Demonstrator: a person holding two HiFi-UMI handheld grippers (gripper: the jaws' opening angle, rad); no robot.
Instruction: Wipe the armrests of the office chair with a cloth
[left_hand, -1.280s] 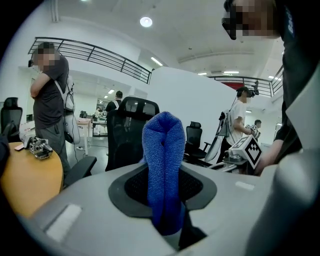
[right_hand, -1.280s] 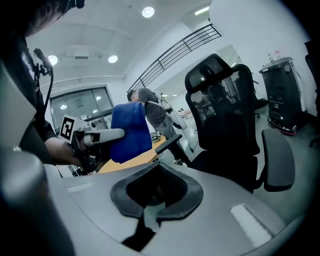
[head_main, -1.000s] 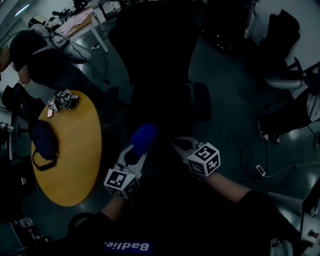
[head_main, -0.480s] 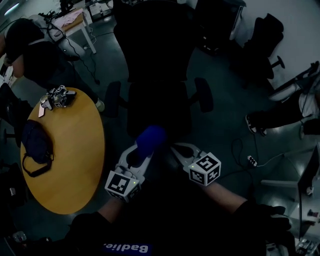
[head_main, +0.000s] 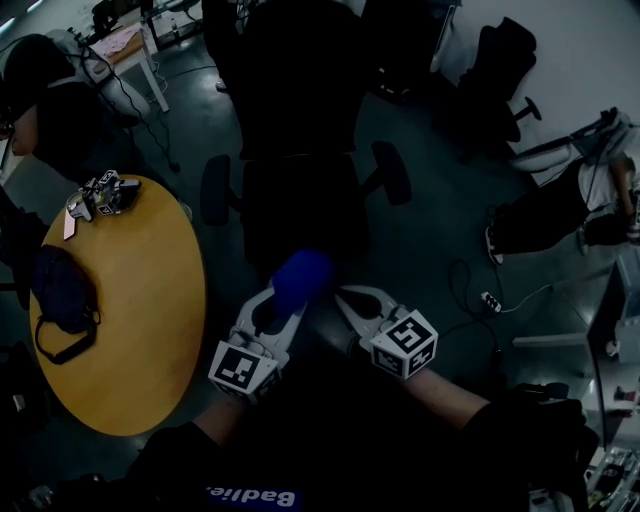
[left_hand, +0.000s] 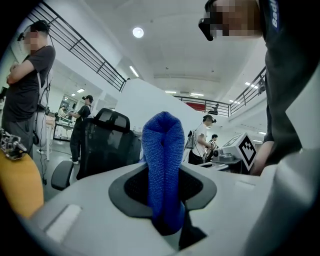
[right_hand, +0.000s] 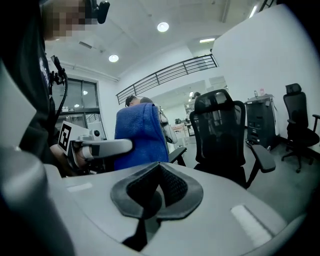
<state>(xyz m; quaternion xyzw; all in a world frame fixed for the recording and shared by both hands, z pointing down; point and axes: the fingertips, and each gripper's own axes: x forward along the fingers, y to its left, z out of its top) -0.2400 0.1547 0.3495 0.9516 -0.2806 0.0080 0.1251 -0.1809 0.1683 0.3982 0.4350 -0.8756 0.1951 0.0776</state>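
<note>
A black office chair (head_main: 300, 200) stands ahead of me, its left armrest (head_main: 215, 188) and right armrest (head_main: 393, 172) both bare. My left gripper (head_main: 290, 292) is shut on a blue cloth (head_main: 299, 278), which sticks up folded between the jaws (left_hand: 164, 165). It hangs short of the seat's front edge. My right gripper (head_main: 347, 300) is beside it, shut with nothing between its jaws. In the right gripper view the chair (right_hand: 222, 135) stands upright with one armrest (right_hand: 262, 159) toward me, and the cloth (right_hand: 140, 135) shows at the left.
A round yellow table (head_main: 120, 300) stands at the left with a dark bag (head_main: 62, 295) and a small device (head_main: 98, 195). People sit or stand at the far left (head_main: 45, 100) and right (head_main: 560, 200). Another black chair (head_main: 495, 70) is at the back right. A cable (head_main: 490, 300) lies on the floor.
My view has drifted, so the chair and table sit a little left and higher in the frame. Both grippers keep their pose, the cloth still held in the left one.
</note>
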